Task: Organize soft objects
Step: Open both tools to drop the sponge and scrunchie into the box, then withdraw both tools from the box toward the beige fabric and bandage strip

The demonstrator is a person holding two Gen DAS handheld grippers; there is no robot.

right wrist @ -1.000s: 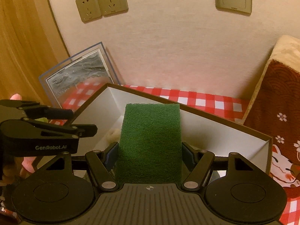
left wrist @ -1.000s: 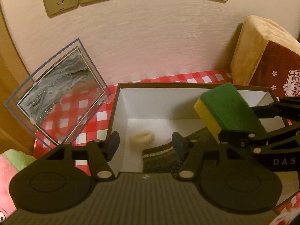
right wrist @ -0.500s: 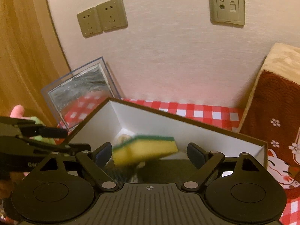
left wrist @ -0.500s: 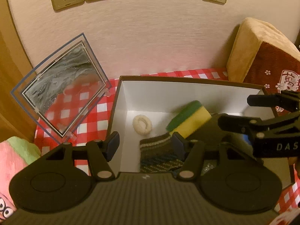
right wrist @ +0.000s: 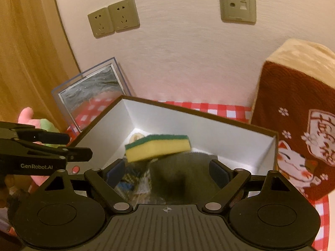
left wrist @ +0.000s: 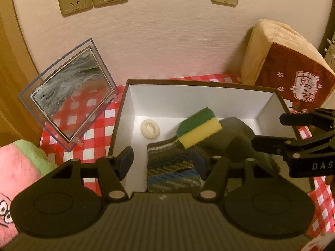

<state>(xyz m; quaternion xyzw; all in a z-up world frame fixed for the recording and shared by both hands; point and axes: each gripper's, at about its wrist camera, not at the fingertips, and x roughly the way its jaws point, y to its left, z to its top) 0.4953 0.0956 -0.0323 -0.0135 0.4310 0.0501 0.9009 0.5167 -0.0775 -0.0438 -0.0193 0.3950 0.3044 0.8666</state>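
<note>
One sponge [right wrist: 157,148] lies lengthwise across box [right wrist: 209,118], green side up.

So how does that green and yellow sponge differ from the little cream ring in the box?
The sponge is a two-coloured block, green over yellow; the ring is one pale cream loop with a hole. The sponge sits tilted on the dark knitwear; the ring lies flat on the white floor of the box. Both lie inside it, ungripped.
</note>
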